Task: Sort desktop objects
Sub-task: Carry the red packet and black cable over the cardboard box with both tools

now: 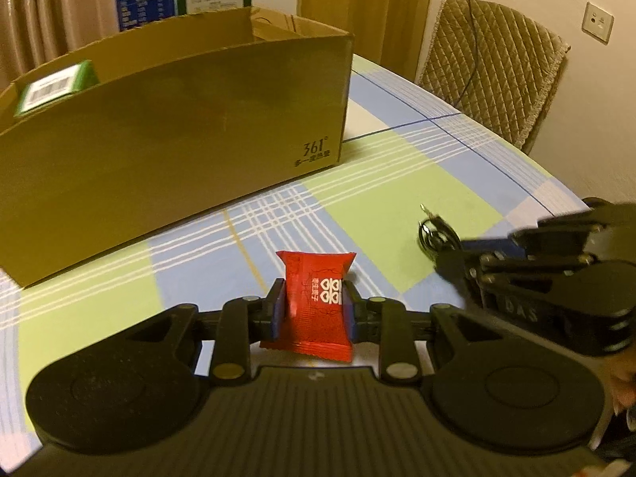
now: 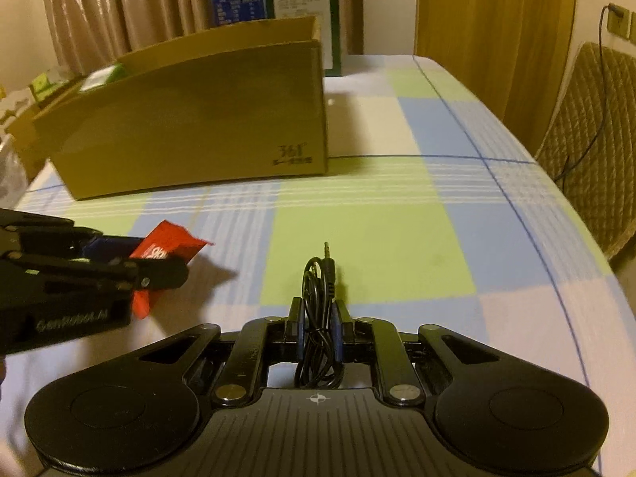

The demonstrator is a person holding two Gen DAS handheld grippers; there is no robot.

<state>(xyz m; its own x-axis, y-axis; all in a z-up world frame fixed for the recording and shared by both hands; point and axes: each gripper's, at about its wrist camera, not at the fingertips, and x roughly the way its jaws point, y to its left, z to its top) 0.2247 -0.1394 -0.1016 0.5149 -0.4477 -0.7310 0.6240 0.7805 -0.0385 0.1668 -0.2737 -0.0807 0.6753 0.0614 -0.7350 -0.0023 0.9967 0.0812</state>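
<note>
My left gripper (image 1: 314,302) is shut on a red snack packet (image 1: 318,298) and holds it above the checked tablecloth (image 1: 397,183). The packet also shows in the right wrist view (image 2: 167,250), in the left gripper (image 2: 159,274). My right gripper (image 2: 318,318) is shut on a coiled black audio cable (image 2: 318,306) with its jack plug pointing forward. The right gripper (image 1: 457,262) and the cable (image 1: 433,234) show at the right of the left wrist view. An open brown cardboard box (image 1: 179,127) stands ahead on the table, also seen in the right wrist view (image 2: 198,119).
A green box (image 1: 55,85) lies inside the cardboard box at its left end. Blue and green cartons (image 2: 274,0) stand behind it, before curtains. A quilted chair (image 1: 493,67) stands at the table's right edge. Small boxes (image 2: 43,83) sit far left.
</note>
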